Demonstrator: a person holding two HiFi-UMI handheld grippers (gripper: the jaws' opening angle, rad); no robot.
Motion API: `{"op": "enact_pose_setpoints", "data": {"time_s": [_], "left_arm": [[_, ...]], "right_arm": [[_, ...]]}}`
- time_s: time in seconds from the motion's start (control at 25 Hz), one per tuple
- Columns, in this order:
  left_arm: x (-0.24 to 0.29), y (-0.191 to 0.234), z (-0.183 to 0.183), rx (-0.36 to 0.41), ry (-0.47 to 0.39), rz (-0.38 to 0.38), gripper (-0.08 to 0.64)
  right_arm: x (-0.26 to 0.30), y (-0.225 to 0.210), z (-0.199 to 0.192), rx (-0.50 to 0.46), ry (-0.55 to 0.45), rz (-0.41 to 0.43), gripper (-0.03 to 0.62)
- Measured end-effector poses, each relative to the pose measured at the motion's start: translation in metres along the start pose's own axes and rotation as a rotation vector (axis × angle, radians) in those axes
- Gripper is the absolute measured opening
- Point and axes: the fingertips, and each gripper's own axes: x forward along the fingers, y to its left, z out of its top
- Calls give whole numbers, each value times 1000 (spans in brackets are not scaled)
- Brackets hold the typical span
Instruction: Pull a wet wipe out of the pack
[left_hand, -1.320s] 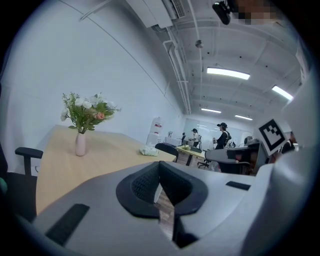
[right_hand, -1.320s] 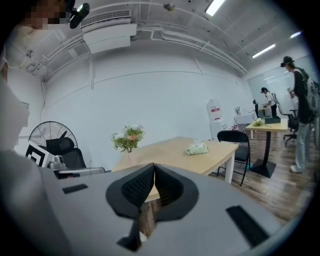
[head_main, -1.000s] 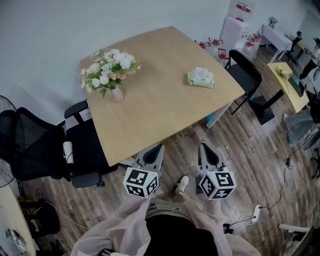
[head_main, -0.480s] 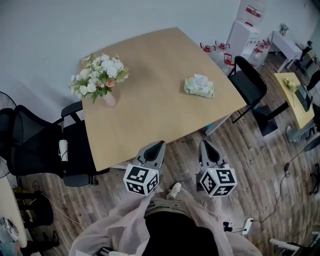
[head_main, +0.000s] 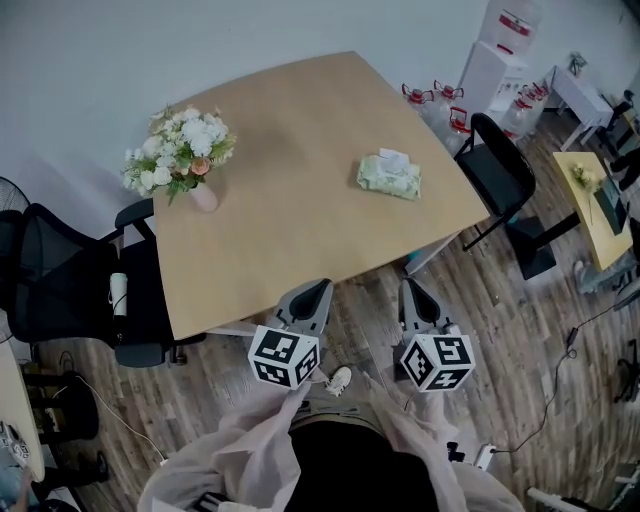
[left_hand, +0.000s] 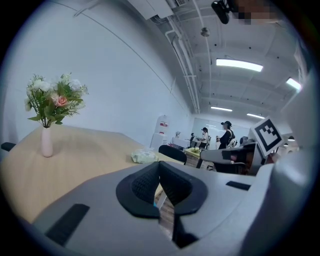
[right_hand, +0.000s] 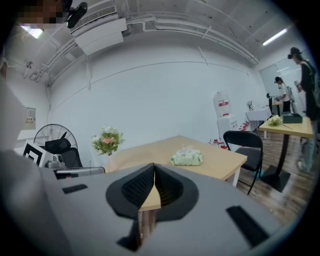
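Observation:
A pale green wet wipe pack (head_main: 389, 176) lies on the wooden table (head_main: 300, 230), toward its far right side, with a white wipe poking out of its top. My two grippers are held over the floor just short of the table's near edge, well away from the pack. Both the left gripper (head_main: 320, 287) and the right gripper (head_main: 406, 287) are shut with nothing between the pads. The pack (left_hand: 144, 156) shows small beyond the left gripper (left_hand: 159, 164), and the pack (right_hand: 186, 158) lies ahead of the right gripper (right_hand: 154, 166).
A pink vase of flowers (head_main: 180, 160) stands at the table's far left. A black chair (head_main: 497, 150) is at the table's right side and a black office chair (head_main: 60, 290) at its left. People (left_hand: 226, 134) stand at other tables in the distance.
Both grippers have moved forward toward the table's near edge. The table, vase and pack have shifted left in the head view. Both jaws stay shut.

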Motion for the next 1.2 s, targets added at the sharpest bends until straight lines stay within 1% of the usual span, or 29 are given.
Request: {"op": "enact_pose_setpoints", "data": {"time_s": [0.28, 0.48, 0.64, 0.88, 1.2], "left_arm": [[-1, -6, -9, 7, 28, 7, 11], [0, -13, -13, 12, 44, -8, 11], [10, -15, -17, 13, 54, -19, 11], [39, -4, -11, 7, 51, -5, 11], [100, 19, -1, -27, 58, 33, 11]], "right_arm": [[-9, -6, -11, 29, 4, 0, 12], [-18, -9, -17, 48, 5, -16, 12], [-13, -17, -18, 57, 4, -21, 12], [10, -34, -14, 57, 17, -14, 12], [71, -72, 8, 35, 46, 16, 12]]}}
